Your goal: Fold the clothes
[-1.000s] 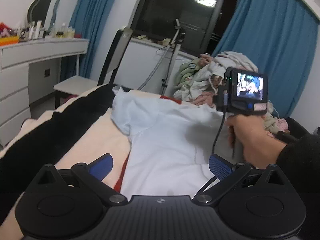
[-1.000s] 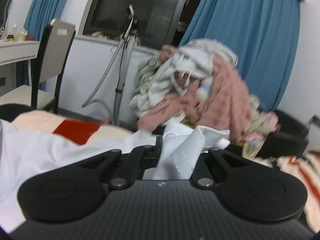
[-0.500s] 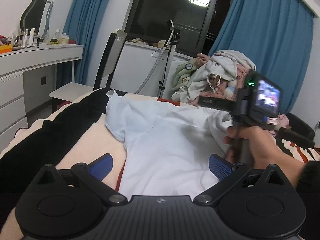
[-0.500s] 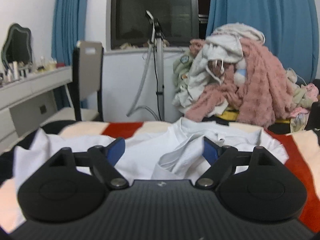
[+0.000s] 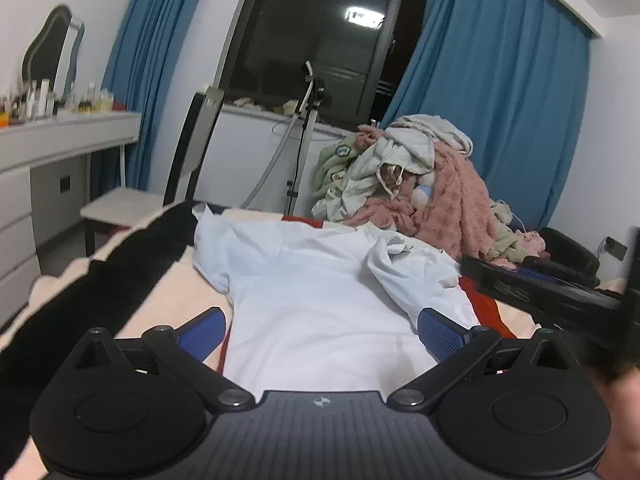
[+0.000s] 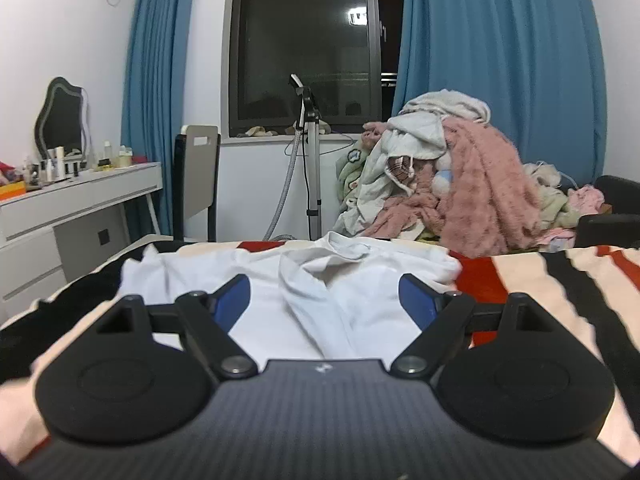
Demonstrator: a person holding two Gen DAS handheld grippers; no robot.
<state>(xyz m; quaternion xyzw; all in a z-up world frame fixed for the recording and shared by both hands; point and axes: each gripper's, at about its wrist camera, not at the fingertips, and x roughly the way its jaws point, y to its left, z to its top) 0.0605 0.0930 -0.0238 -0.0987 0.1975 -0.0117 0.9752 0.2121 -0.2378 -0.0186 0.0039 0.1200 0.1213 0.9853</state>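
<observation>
A white T-shirt [image 5: 320,304] lies spread on the striped bed cover [image 6: 560,288], its right sleeve folded inward over the chest. In the right wrist view the same shirt [image 6: 332,280] shows that folded flap running down its middle. My left gripper [image 5: 320,330] hovers open over the shirt's lower part, blue pads wide apart with nothing between them. My right gripper [image 6: 326,300] is open too, held above the shirt's near edge and pinching nothing. The right gripper's dark body and the hand holding it blur at the left wrist view's right edge.
A heap of pink, white and green clothes [image 6: 448,176] is piled beyond the bed's far right. A garment steamer pole [image 6: 310,152], a chair [image 6: 198,184] and a white dressing table [image 6: 72,208] with bottles and a mirror stand left, by blue curtains and a dark window.
My right gripper, shut on the shirt's sleeve a second ago, let it go, opened and pulled back toward the near side. The sleeve now rests folded on the shirt. The left gripper shifted slightly.
</observation>
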